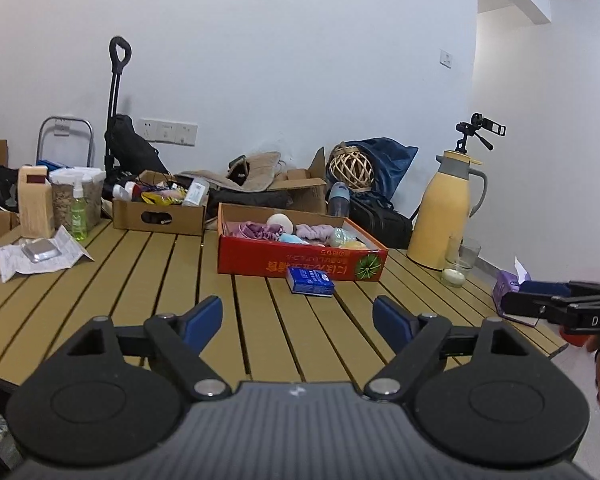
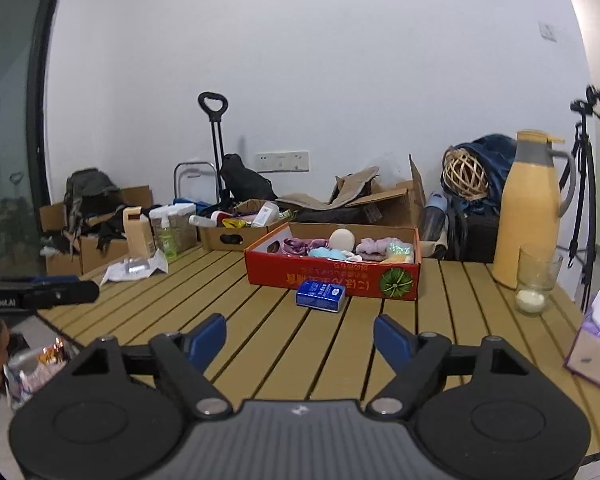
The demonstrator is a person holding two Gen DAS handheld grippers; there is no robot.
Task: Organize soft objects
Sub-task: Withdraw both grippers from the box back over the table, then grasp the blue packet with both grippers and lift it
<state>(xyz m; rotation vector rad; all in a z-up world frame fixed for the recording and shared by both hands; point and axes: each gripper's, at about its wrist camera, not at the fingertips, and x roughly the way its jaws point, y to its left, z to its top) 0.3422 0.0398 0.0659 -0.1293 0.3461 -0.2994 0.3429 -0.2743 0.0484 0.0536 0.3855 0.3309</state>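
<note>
A red cardboard box (image 1: 300, 262) (image 2: 332, 278) stands on the slatted wooden table (image 1: 148, 280) and holds several soft things: purple scrunchies (image 1: 256, 230) (image 2: 300, 246), a cream round puff (image 1: 281, 221) (image 2: 342, 240), pale blue and yellow-green pieces. A blue tissue pack (image 1: 310, 281) (image 2: 321, 295) lies on the table just in front of the box. My left gripper (image 1: 298, 316) is open and empty, low over the near table. My right gripper (image 2: 300, 334) is open and empty; it also shows at the right edge of the left wrist view (image 1: 540, 300).
A yellow thermos jug (image 1: 446, 216) (image 2: 530, 208) and a glass with a candle (image 1: 458, 262) (image 2: 536, 284) stand at the right. A purple tissue box (image 2: 596, 344) sits at the right edge. A brown box of clutter (image 1: 160, 210), a green spray bottle (image 1: 78, 212) and a paper with a foil pack (image 1: 40, 254) are at the left.
</note>
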